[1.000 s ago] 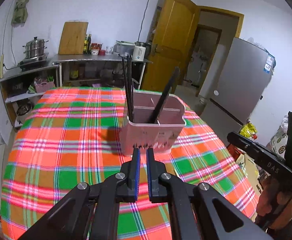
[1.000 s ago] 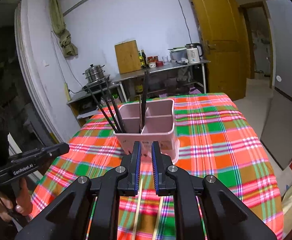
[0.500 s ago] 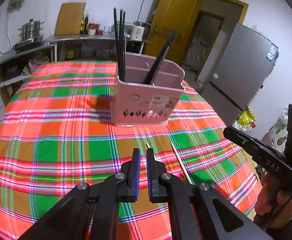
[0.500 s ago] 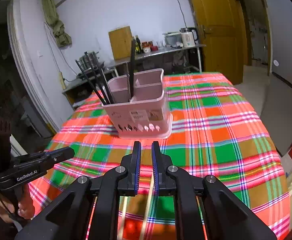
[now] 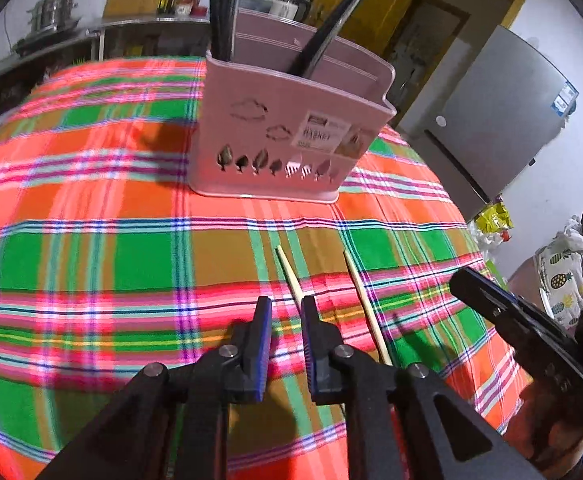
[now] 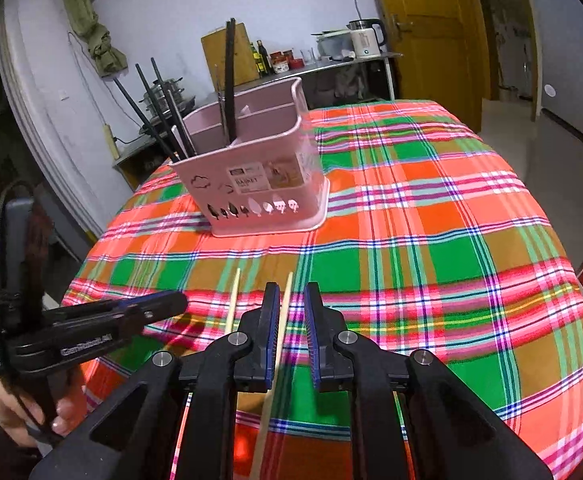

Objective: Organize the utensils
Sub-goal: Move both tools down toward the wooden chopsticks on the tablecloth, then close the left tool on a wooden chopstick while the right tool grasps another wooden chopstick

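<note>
Desk (image 6: 431,208) open right of the caddy (image 6: 251,184). 2 chopsticks (image 6: 287,300) lie on the near desk between caddy and both hand-held grippers; dark utensils (image 6: 229,80) project above caddy rim.

Each black hand-held gripper (image 5: 284,308) has 2 blue-padded fingers (image 6: 272,320), silver screws (image 6: 238,337), and white lettering.

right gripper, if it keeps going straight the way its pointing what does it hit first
Most likely the tablecloth, with the right gripper open astride the nearer wooden chopstick. It tilts downward, so cloth or chopstick probably comes before the pink utensil basket further along; depth is unclear.
</note>
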`<act>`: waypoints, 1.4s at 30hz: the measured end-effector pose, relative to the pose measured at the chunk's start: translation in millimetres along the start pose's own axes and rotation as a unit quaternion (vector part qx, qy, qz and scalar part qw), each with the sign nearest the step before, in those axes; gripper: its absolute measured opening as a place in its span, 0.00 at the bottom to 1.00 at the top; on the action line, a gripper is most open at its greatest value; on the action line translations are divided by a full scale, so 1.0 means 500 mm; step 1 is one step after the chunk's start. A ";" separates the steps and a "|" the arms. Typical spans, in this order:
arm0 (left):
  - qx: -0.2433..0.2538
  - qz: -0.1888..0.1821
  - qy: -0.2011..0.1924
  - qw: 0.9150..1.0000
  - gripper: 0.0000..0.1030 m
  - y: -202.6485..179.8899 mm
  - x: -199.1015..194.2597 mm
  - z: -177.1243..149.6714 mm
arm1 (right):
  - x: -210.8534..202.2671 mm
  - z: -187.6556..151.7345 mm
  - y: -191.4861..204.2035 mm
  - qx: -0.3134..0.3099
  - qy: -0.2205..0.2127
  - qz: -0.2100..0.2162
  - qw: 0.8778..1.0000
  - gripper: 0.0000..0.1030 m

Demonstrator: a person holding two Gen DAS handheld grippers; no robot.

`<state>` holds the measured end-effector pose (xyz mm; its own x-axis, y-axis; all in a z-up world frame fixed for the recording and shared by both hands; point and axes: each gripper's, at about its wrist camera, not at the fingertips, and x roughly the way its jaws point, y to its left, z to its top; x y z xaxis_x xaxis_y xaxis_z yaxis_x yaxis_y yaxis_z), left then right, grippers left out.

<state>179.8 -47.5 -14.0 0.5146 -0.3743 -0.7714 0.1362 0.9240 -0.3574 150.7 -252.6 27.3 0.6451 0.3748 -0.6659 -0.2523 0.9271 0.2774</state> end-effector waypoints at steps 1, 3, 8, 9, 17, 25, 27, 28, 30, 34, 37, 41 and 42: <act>-0.003 -0.001 0.002 1.000 0.14 -0.001 0.009 0.002 | 0.003 -0.002 -0.003 0.001 0.002 -0.001 1.000 0.12; -0.009 -0.006 0.010 1.000 0.14 -0.005 0.027 0.009 | 0.008 -0.004 -0.008 0.004 0.005 -0.001 1.000 0.12; -0.006 0.001 0.021 1.000 0.14 -0.019 0.069 0.020 | 0.023 -0.008 -0.015 0.008 0.014 -0.001 1.000 0.12; -0.004 0.006 0.024 1.000 0.14 -0.021 0.078 0.019 | 0.026 -0.009 -0.015 0.009 0.016 0.000 1.000 0.12; 0.040 0.030 0.014 0.999 0.07 -0.029 0.076 0.004 | 0.053 -0.014 -0.006 0.005 0.029 0.005 1.000 0.12; 0.023 0.043 0.004 0.999 0.06 0.026 0.036 -0.017 | 0.091 -0.016 0.008 -0.003 0.047 0.009 0.999 0.12; 0.017 0.047 0.005 0.999 0.06 0.039 0.031 -0.015 | 0.106 -0.015 0.014 -0.008 0.055 0.008 0.998 0.12; 0.014 0.045 0.008 0.999 0.06 0.043 0.032 -0.012 | 0.112 -0.015 0.017 -0.011 0.058 0.007 0.998 0.12; 0.011 0.042 0.014 0.999 0.06 0.048 0.033 -0.005 | 0.126 -0.013 0.022 -0.017 0.066 0.003 0.998 0.12; 0.037 0.053 0.028 0.997 0.06 0.043 0.039 0.007 | 0.151 -0.010 0.025 -0.027 0.088 -0.009 0.996 0.12; 0.065 0.064 0.037 0.995 0.07 0.031 0.049 0.014 | 0.163 -0.006 0.026 -0.032 0.098 -0.016 0.995 0.12; 0.112 0.078 0.049 0.989 0.11 0.005 0.063 0.021 | 0.174 0.001 0.029 -0.039 0.109 -0.019 0.993 0.12; 0.123 0.084 0.052 0.988 0.11 -0.001 0.065 0.022 | 0.176 0.002 0.031 -0.039 0.111 -0.018 0.993 0.12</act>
<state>205.9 -59.3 -33.1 0.4601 -0.2093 -0.8628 0.2652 0.9598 -0.0914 204.4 -205.2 -26.3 0.4824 0.3256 -0.8132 -0.2924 0.9350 0.2009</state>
